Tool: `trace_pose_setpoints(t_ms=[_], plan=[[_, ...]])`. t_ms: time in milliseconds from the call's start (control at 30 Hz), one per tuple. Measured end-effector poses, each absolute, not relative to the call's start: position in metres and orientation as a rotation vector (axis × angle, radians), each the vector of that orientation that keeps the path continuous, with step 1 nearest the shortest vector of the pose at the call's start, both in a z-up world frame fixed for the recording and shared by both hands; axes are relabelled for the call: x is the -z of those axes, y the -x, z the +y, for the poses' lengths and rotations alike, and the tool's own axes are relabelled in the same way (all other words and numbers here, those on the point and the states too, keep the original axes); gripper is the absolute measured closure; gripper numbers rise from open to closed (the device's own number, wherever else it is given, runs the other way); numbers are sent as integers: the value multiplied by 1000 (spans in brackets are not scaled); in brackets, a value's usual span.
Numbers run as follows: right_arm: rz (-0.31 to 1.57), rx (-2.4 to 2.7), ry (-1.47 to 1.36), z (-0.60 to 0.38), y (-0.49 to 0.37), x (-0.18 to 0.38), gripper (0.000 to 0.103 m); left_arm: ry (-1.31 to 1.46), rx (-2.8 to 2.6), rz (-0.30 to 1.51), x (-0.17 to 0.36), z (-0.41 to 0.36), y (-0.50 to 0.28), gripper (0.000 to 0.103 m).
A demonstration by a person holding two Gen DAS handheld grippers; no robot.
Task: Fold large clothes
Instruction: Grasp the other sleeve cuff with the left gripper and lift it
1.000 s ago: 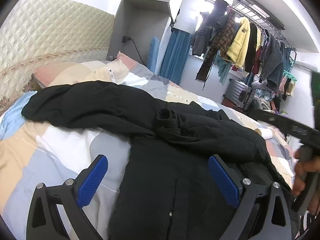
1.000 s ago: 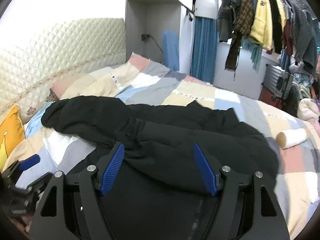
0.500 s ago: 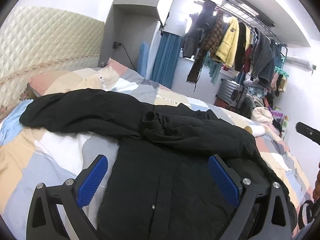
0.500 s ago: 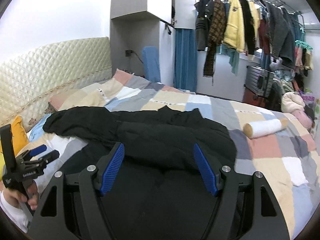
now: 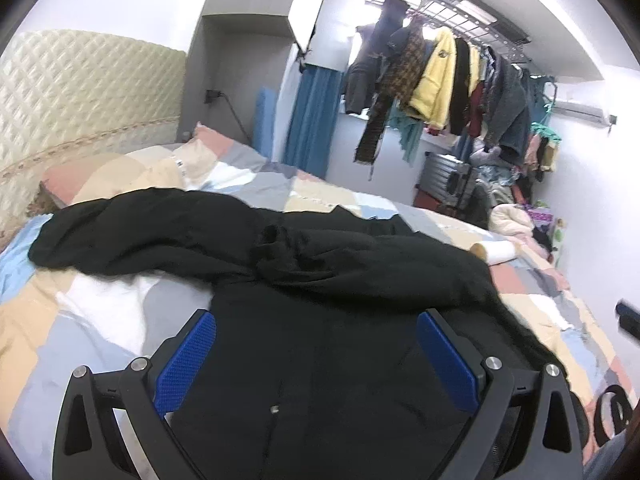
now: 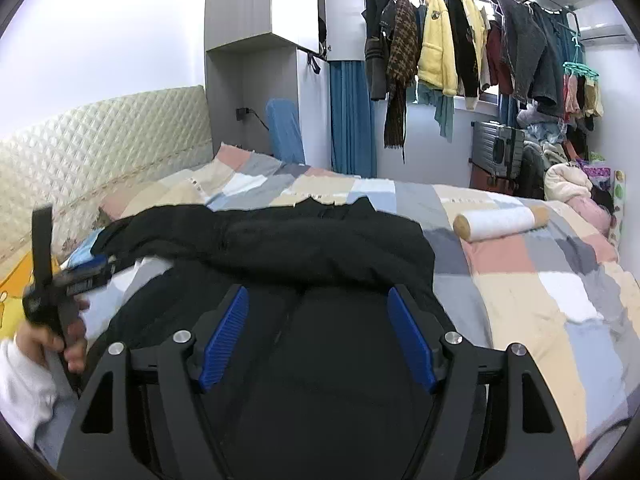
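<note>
Fingers spread and empty on both the left gripper [image 5: 316, 354] and right gripper [image 6: 318, 334], now pulled back above the large black zip-front jacket [image 5: 320, 320]. Jacket lies on the patchwork pastel quilt bed [image 6: 540, 280], one sleeve already folded across the chest, the other still stretched toward the cream quilted headboard [image 5: 80, 100]; likely next fold.

A: Right wrist view, open quilt [image 6: 560, 292] from 1 to 4 o'clock; only the rolled towel [image 6: 500, 222] sits there, at 2

B: Left wrist view, bare quilt at 8 to 9 o'clock. Black coat [image 5: 320, 340] fills the centre, its sleeve [image 5: 132, 224] stretched toward 10, headboard [image 5: 72, 100] beyond
</note>
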State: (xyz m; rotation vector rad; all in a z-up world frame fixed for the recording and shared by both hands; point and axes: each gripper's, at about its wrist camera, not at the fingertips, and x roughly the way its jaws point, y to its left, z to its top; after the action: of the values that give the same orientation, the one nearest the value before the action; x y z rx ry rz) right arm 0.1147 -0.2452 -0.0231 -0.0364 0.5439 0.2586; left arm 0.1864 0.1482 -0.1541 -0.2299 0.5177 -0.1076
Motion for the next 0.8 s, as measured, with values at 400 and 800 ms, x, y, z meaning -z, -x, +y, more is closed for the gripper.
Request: trace_pose_setpoints(t_ms=[400,800], plan=[[583,-161,-98,-278,-89,45,23,201,194,428,129,135,-197,1],[630,-81,-98,-274,-103,59,19,499,34,609,154,366,-284,1]])
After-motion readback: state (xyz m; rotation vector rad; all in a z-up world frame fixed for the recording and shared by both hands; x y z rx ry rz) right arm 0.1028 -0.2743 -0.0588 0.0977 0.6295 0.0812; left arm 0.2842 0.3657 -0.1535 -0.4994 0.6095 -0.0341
